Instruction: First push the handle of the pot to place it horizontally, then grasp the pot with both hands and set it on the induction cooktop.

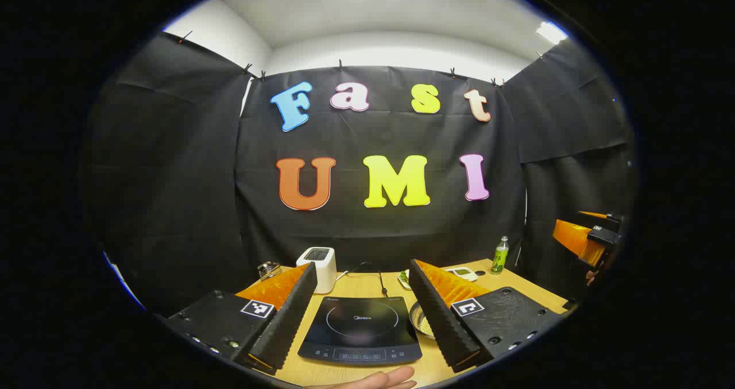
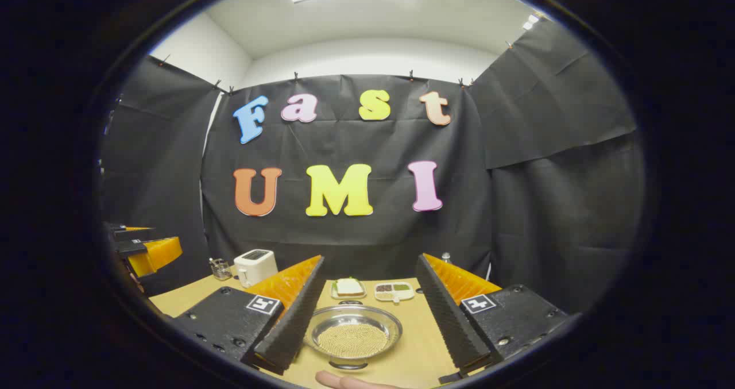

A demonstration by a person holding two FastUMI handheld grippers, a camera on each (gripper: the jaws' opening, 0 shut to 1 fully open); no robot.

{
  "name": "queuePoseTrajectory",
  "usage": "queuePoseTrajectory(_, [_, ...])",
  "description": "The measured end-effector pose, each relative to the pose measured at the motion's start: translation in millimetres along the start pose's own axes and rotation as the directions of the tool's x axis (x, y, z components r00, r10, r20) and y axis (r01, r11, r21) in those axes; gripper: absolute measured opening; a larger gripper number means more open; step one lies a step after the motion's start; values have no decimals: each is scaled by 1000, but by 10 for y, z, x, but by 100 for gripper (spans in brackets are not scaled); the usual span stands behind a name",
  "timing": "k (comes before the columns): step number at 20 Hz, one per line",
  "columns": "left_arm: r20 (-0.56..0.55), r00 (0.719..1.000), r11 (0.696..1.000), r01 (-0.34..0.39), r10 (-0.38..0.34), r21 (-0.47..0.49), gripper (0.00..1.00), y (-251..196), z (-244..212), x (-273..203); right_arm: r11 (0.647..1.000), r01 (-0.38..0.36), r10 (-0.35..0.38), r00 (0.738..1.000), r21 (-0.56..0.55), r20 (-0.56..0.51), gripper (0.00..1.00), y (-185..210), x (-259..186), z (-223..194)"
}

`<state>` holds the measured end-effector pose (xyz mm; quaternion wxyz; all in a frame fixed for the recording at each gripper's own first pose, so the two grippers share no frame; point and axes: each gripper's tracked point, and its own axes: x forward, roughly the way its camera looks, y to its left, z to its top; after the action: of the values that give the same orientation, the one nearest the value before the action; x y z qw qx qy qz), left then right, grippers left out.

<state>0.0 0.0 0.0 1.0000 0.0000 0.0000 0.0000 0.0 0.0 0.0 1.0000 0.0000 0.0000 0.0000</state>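
Observation:
A black induction cooktop (image 1: 360,328) lies flat on the wooden table (image 1: 367,288), low between the fingers of my open left gripper (image 1: 363,264). The steel pot (image 2: 353,331), shallow and lined with something beige, sits on the table between the fingers of my open right gripper (image 2: 371,258). A short dark stub (image 2: 347,365) shows at the pot's near rim. In the left gripper view the pot's rim (image 1: 421,320) peeks out just right of the cooktop, behind one finger. Neither gripper touches the pot. The right gripper (image 1: 591,239) hangs at far right, the left gripper (image 2: 140,248) at far left.
A white toaster (image 1: 318,265) and a wire rack (image 1: 265,270) stand behind the cooktop, with a cable (image 1: 379,282) running to it. A green bottle (image 1: 500,255) is at the back right. A sandwich plate (image 2: 348,287) and a seed dish (image 2: 394,290) lie behind the pot. A hand (image 1: 373,380) rests at the table's near edge.

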Motion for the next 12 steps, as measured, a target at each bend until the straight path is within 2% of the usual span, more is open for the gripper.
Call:
queuePoseTrajectory(1, [-2,1000,1000,-1,1,-5,96,12,-2,-6,1000,4,-4,1000,3,1,99,-14,12,0])
queuePoseTrajectory(2, [-2,1000,1000,-4,4,-5,96,34,1,-5,1000,6,-6,1000,6,0,96,-12,21,-10])
queuePoseTrajectory(11, [24,999,1000,-28,28,-5,96,189,76,-33,1000,5,-5,1000,-4,-1,96,-13,60,27])
queuePoseTrajectory(12, [31,999,999,-35,35,-4,96,214,84,-36,1000,4,-4,1000,-4,2,99,-18,61,31])
